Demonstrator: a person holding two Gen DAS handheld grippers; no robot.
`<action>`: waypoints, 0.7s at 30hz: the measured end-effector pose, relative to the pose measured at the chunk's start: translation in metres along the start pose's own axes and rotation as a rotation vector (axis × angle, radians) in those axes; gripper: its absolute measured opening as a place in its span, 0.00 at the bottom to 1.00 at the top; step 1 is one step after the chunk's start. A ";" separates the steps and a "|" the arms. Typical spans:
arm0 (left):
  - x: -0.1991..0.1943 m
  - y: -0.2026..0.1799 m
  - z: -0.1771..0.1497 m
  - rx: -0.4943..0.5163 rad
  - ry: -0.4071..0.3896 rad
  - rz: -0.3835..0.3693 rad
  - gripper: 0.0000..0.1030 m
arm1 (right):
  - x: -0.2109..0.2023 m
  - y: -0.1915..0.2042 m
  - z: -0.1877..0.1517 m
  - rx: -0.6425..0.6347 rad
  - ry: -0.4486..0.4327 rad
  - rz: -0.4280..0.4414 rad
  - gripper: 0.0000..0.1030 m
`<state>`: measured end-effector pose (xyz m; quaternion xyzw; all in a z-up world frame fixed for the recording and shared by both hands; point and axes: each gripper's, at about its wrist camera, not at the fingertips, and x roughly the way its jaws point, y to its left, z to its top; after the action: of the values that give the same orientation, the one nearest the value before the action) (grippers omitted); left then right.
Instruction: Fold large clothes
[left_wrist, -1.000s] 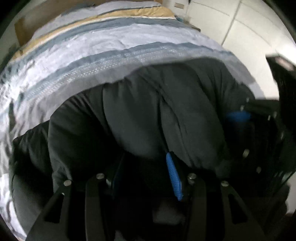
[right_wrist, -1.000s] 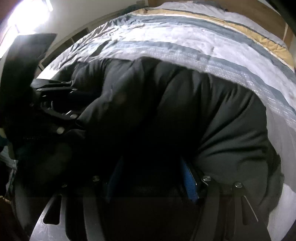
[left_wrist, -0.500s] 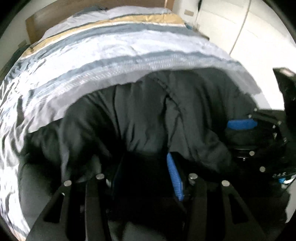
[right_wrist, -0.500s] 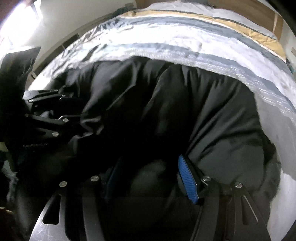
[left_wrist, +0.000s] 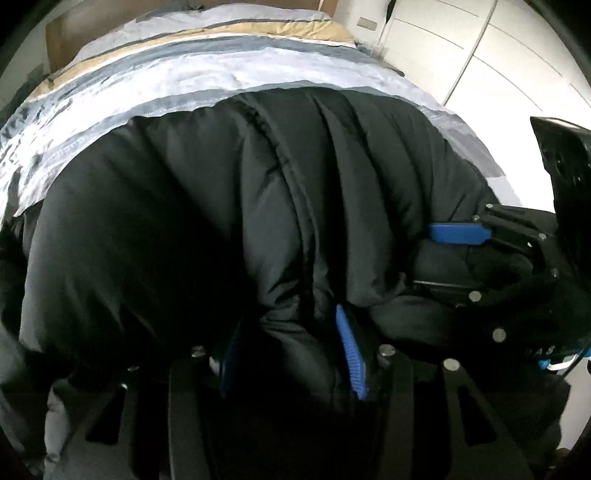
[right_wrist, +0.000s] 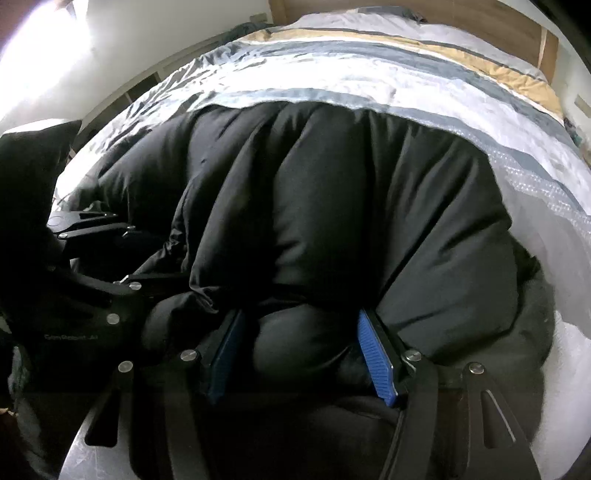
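My left gripper (left_wrist: 291, 350) is clamped on a thick fold of the black puffer jacket (left_wrist: 207, 221); my right gripper (right_wrist: 301, 350) pinches another bulge of it. Beyond both sets of fingers the jacket spreads over the striped duvet (right_wrist: 332, 70).
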<state>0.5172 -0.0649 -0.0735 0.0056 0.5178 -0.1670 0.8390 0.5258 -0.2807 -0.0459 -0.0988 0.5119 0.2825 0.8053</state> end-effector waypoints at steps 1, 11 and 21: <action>0.002 -0.001 -0.001 0.005 -0.006 0.006 0.45 | 0.003 0.001 -0.003 -0.005 -0.010 -0.007 0.60; -0.005 -0.007 -0.018 0.016 -0.096 0.032 0.45 | -0.001 0.010 -0.023 -0.030 -0.116 -0.067 0.60; -0.111 -0.012 -0.049 -0.066 -0.263 0.076 0.45 | -0.059 0.026 -0.053 0.027 -0.164 -0.128 0.60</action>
<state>0.4263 -0.0365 0.0024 -0.0243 0.4080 -0.1175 0.9051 0.4515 -0.3038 -0.0145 -0.0970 0.4408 0.2309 0.8620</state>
